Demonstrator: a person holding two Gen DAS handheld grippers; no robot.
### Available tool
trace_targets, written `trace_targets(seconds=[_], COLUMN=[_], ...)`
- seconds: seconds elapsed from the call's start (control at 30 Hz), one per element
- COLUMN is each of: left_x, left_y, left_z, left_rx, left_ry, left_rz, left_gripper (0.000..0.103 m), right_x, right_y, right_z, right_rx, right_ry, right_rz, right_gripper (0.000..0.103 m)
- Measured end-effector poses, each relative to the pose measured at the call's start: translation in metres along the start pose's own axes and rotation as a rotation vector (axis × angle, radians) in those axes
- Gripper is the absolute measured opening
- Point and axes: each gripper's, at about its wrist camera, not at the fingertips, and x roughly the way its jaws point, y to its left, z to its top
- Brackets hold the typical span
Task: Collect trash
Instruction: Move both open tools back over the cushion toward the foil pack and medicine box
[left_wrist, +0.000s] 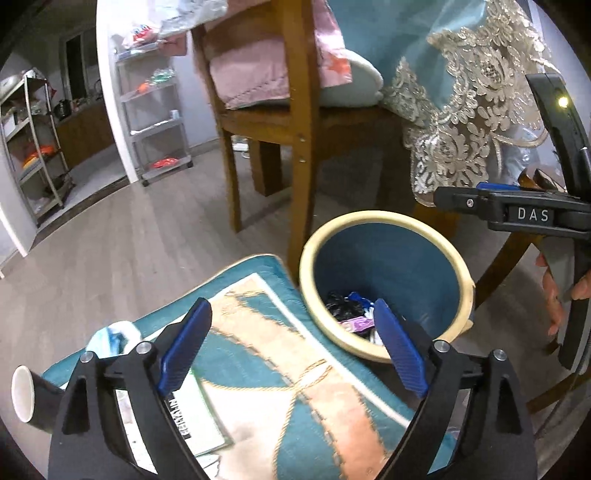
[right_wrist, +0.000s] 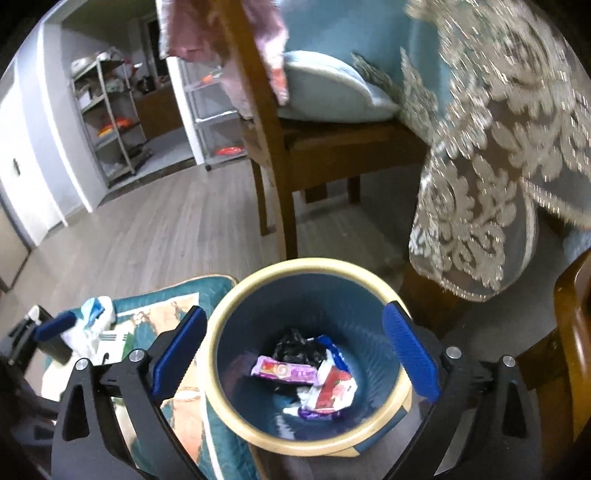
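A blue waste bin (right_wrist: 236, 302) with a cream rim stands on the floor. It holds a purple wrapper (right_wrist: 284, 373), a red-and-white wrapper (right_wrist: 332, 391) and a black bag (right_wrist: 295, 347). My right gripper (right_wrist: 295, 350) hangs open just above the bin's mouth, with nothing between its blue pads. My left gripper (left_wrist: 291, 343) is open and empty over a teal patterned cushion (left_wrist: 277, 387), left of the bin (left_wrist: 384, 218). On the cushion lie a crumpled white-and-blue wrapper (left_wrist: 110, 336), a black paper cup (left_wrist: 26, 391) on its side and a printed leaflet (left_wrist: 199, 417).
A wooden chair (left_wrist: 303, 122) with pink cloth and a pale cushion stands behind the bin. A lace-edged blue tablecloth (left_wrist: 461, 122) hangs down at the right. Metal shelves (left_wrist: 37, 140) and a white rack (left_wrist: 155, 122) stand at the far left on the grey plank floor. A hand (left_wrist: 554, 295) holds the right tool.
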Motion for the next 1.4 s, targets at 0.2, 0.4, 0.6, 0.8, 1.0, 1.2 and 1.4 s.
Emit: trace_targets(seconds=[0.2, 0.4, 0.6, 0.8, 1.0, 1.2, 1.4], left_x=[-0.021, -0.041, -0.063, -0.071, -0.079, -0.078, -0.063], left_y=[0.015, 0.038, 0.070, 0.120, 0.165, 0.186, 0.193], left_z=[-0.009, -0.022, -0.037, -0.062, -0.090, -0.118, -0.146], left_rx=[-0.003, -0.017, -0.056, -0.131, -0.198, -0.211, -0.249], left_ry=[-0.018, -0.017, -0.026, 0.015, 0.057, 0.119, 0.187], left_rz=[0.043, 0.084, 0.121, 0.206, 0.269, 0.289, 0.264], left_gripper=[0.095, 0.097, 0.097, 0.097, 0.097, 0.097, 0.097], right_x=[-0.007, -0.010, -0.011, -0.002, 0.014, 0.031, 0.053], right_y=[0.025, 0.060, 0.091, 0.127, 0.170, 0.210, 0.230], right_z=[-0.001, -0.005, -0.015, -0.031, -0.043, -0.053, -0.060], right_rx=[-0.069, -0.175, -0.237, -0.266, -0.283, -0.299, -0.252], right_ry=[-0.036, -0.053, -0.060, -0.014, 0.063, 0.107, 0.165], right_rz=[-0.028, -0.069, -0.043, 0.071, 0.131, 0.137, 0.142], right_gripper=[0.098, 0.098, 0.098, 0.098, 0.098, 0.098, 0.098])
